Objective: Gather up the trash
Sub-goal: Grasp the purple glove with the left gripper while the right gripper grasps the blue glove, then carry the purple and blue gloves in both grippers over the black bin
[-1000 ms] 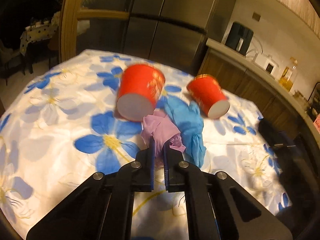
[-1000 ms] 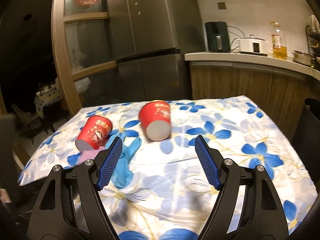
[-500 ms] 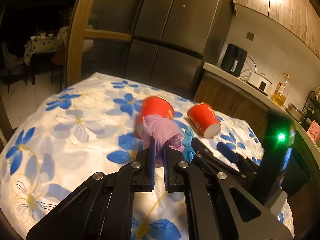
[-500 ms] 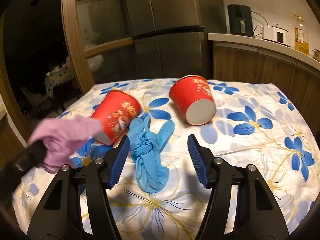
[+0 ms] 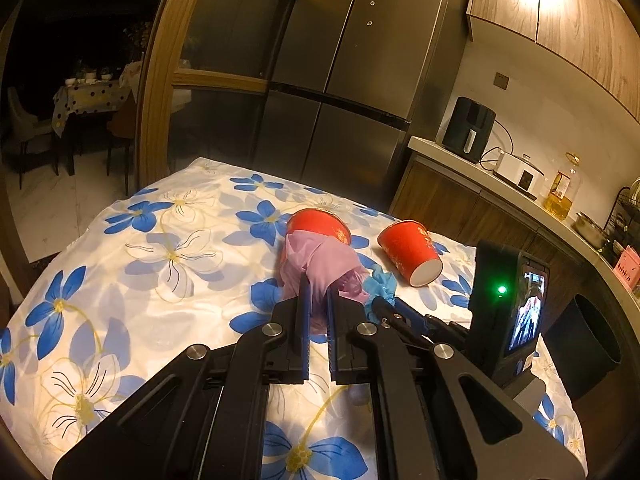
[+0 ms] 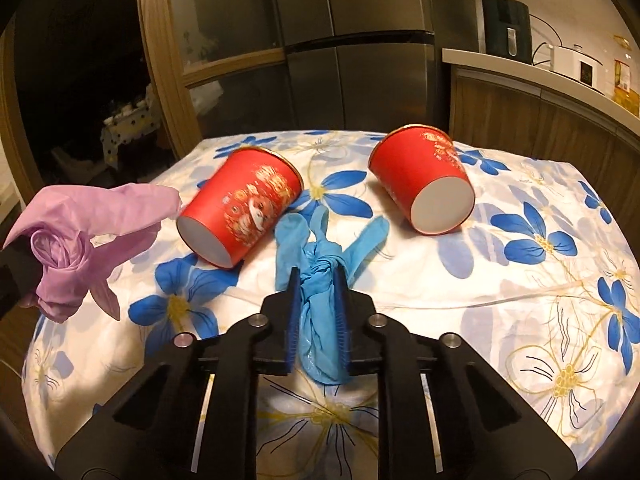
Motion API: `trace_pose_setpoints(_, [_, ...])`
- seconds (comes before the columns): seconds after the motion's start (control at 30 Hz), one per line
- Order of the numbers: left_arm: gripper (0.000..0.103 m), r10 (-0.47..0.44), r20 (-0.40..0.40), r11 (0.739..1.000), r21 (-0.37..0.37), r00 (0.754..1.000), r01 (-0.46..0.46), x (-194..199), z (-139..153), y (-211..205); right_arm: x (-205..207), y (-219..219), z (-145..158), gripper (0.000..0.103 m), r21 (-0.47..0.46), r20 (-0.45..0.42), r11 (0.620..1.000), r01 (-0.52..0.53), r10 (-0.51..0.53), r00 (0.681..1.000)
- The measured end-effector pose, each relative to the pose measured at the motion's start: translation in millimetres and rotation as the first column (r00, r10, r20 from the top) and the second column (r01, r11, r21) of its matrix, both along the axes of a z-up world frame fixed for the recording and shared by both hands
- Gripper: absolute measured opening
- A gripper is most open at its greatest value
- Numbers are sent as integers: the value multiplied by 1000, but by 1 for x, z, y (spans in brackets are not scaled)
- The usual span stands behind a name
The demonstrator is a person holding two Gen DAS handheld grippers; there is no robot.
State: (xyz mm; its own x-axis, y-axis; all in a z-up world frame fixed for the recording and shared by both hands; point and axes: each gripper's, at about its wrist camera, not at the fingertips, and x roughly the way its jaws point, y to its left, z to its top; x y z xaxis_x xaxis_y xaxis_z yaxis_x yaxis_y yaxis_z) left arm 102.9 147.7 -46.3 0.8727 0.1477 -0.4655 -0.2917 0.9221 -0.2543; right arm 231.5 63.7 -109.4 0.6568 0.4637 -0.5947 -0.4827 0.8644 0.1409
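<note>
purple glove pinched in left gripper, blue glove in right gripper

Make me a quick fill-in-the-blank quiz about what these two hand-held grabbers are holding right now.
1. The left gripper is shut on the ____ glove.
2. The right gripper is shut on the ____ glove.
3. The red paper cups on the floral tablecloth number ____.
4. Both cups lie on their ____.

Missing words: purple; blue; two; sides
</note>
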Motion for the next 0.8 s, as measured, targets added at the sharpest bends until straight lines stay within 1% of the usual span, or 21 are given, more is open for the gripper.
trace_pose_setpoints(0.1, [7, -2, 5, 1000, 6, 1000, 2, -3, 4, -2, -6, -9, 8, 11, 28, 17, 1000, 10, -10, 1000])
trace_pose_setpoints(0.23, [7, -10, 10, 1000, 14, 1000, 9, -3, 7, -7, -22, -27, 26, 10, 63, 67, 998, 27, -31, 997])
trace_pose_setpoints(0.5, [7, -44, 6, 999, 20, 999, 43, -1, 9, -28, -49, -81, 56, 10, 121, 129, 989, 87, -103, 986])
trace_pose_setpoints(0.8, [7, -110, 8, 993, 52, 994, 109, 9, 16, -72, -71, -141, 78, 10, 159, 181, 975, 158, -186, 966])
